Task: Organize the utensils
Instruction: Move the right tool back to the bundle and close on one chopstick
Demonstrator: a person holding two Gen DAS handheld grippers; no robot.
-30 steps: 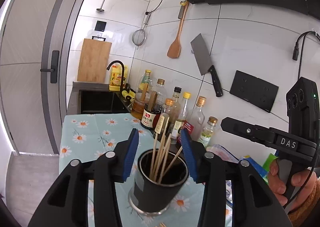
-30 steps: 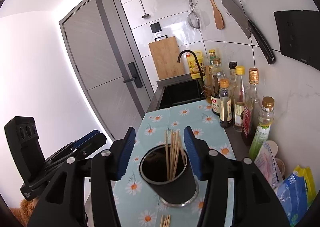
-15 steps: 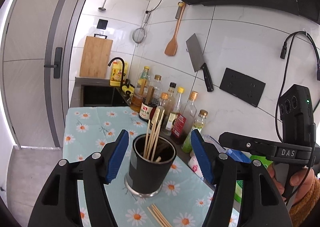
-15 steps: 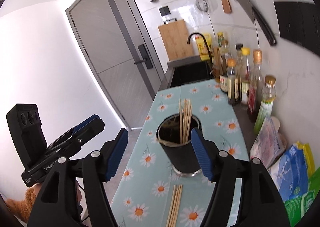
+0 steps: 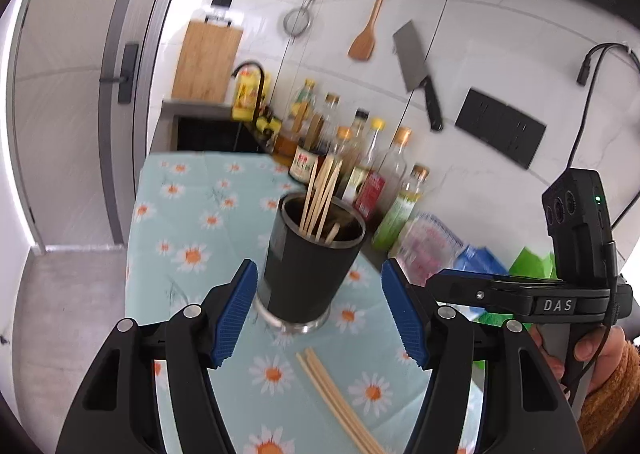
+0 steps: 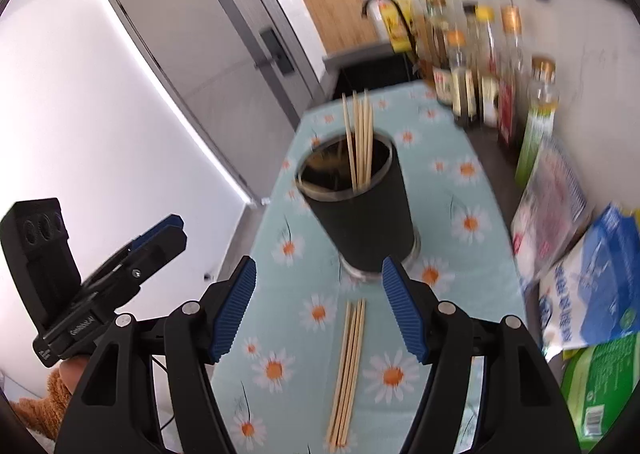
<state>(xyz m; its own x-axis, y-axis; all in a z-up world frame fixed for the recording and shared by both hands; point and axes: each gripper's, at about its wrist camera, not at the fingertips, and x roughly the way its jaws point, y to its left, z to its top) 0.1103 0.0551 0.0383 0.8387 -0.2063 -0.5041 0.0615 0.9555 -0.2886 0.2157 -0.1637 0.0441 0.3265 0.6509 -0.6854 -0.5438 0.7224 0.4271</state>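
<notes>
Left wrist view: my left gripper (image 5: 320, 314) is spread wide, nothing between its blue pads (image 5: 234, 314). The black cup (image 5: 310, 260) stands upright on the daisy cloth (image 5: 192, 221) at 12 o'clock, just ahead of the pads, with chopsticks (image 5: 320, 193) sticking out of it. Loose chopsticks (image 5: 340, 402) lie flat on the cloth at 6 o'clock from the cup. Bottles (image 5: 372, 169) line the wall at 1 o'clock. My right gripper (image 5: 516, 294) shows at 3 o'clock, side-on; I cannot tell its gap here.

Right wrist view: my right gripper (image 6: 320, 314) is spread, empty. The cup (image 6: 360, 209) sits at 12 o'clock, the loose bundle (image 6: 348, 370) between the fingers, on the cloth (image 6: 288, 334). Left gripper (image 6: 120, 266) at 9 o'clock.
</notes>
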